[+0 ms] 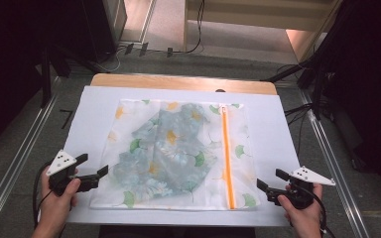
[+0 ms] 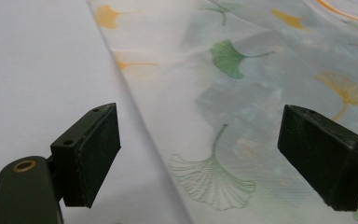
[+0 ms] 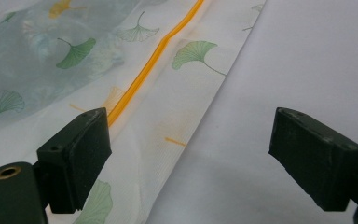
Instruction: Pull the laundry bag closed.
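The left tool [image 1: 93, 171] sits by the surface's [image 1: 96, 104] near left corner, jaws wide and empty, pointed at the left edge of the mesh bag [image 1: 176, 153], probably so it can nip that edge. The bag lies flat in the middle of the surface, a blue-grey cloth [image 1: 166, 148] folded inside it (visible through the ginkgo-leaf print). Its orange zipper [image 1: 226, 158] runs along the right side. The right tool [image 1: 270, 185] mirrors this at the near right corner, jaws wide, gripping nothing. No brand or writing is readable.
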Tool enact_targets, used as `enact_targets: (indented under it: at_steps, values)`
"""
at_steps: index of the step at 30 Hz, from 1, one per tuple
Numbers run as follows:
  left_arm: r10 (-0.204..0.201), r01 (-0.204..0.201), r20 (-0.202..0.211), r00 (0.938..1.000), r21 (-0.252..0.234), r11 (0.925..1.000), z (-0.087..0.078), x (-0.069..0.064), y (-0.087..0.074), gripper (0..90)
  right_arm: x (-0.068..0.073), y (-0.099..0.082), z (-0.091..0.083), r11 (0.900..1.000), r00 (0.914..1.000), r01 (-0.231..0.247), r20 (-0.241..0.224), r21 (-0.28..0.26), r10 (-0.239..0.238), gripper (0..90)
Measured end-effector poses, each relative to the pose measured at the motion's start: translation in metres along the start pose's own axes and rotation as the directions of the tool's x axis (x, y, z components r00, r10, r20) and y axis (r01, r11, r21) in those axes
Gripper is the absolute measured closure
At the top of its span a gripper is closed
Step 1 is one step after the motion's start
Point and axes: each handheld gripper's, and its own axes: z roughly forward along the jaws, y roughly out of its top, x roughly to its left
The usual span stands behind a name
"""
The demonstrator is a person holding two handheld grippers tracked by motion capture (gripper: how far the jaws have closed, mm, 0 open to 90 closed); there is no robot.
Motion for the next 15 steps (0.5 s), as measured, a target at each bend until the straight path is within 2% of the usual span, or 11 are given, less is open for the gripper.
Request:
enact_targets:
  at_steps: [3,6,10,15]
  values:
    - [-0.022,0.022,-0.009,0.9997,-0.017,0.9996,-0.007,0.007,-0.001,13.2,-0.003,-0.001,-0.007,0.9998,0.9999,-0.01,0.008,-0.018,0.01,12.8]
    - [-0.045,0.045,-0.002,0.999,-0.006,0.999,-0.008,0.012,-0.003,13.2,-0.009,-0.003,-0.012,0.9994,0.9996,-0.024,0.017,-0.026,0.025,12.8]
    - [-0.117,0.118,0.039,0.9924,-0.016,0.9929,-0.005,0.017,-0.003,13.6,-0.014,-0.003,-0.009,0.9989,0.9986,-0.045,0.027,-0.014,0.045,12.9]
    - [-0.107,0.107,0.031,0.9937,0.005,0.9942,-0.002,0.017,-0.003,13.8,-0.012,-0.003,-0.004,0.9993,0.9988,-0.035,0.036,0.015,0.035,13.1]
